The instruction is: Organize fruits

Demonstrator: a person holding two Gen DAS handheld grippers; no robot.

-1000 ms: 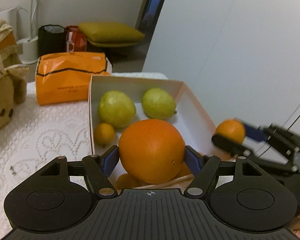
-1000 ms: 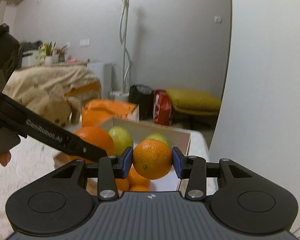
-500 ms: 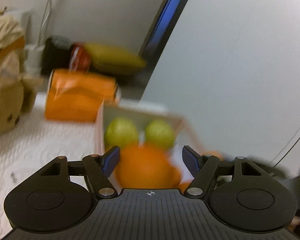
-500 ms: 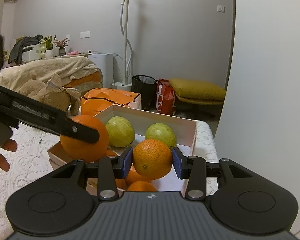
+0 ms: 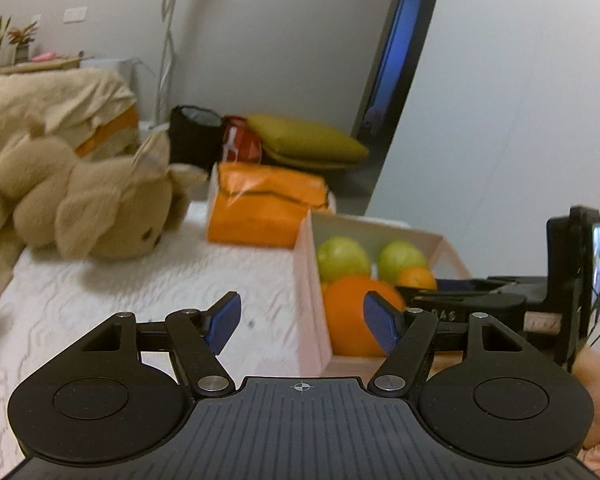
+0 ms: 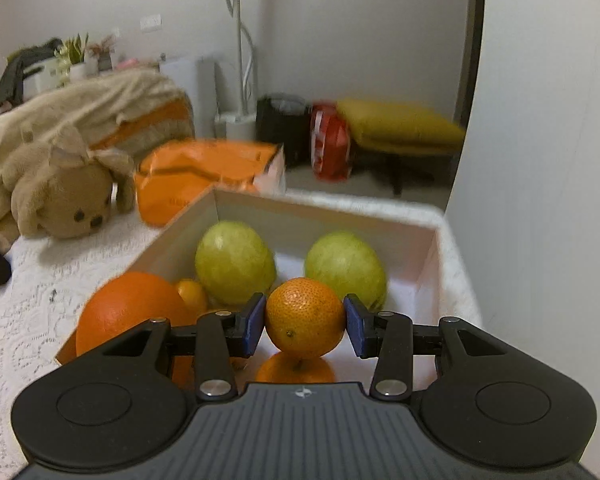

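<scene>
No legible writing on orange bag point(image 6: 204, 176)

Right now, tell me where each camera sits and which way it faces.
Left wrist: on the open left gripper, beside the box, facing the teddy bear; the right gripper shows at the right edge.
Right wrist: on the right gripper, over the box, looking along fingers shut on a small orange.
Shared: box, big orange, two green fruits, teddy bear.

Orange tangerine point(image 6: 304, 316) between blue fingers point(image 6: 254, 322), two green guavas point(image 6: 235, 262), white lace tablecloth point(image 6: 16, 320), tan teddy bear point(image 6: 66, 196).
</scene>
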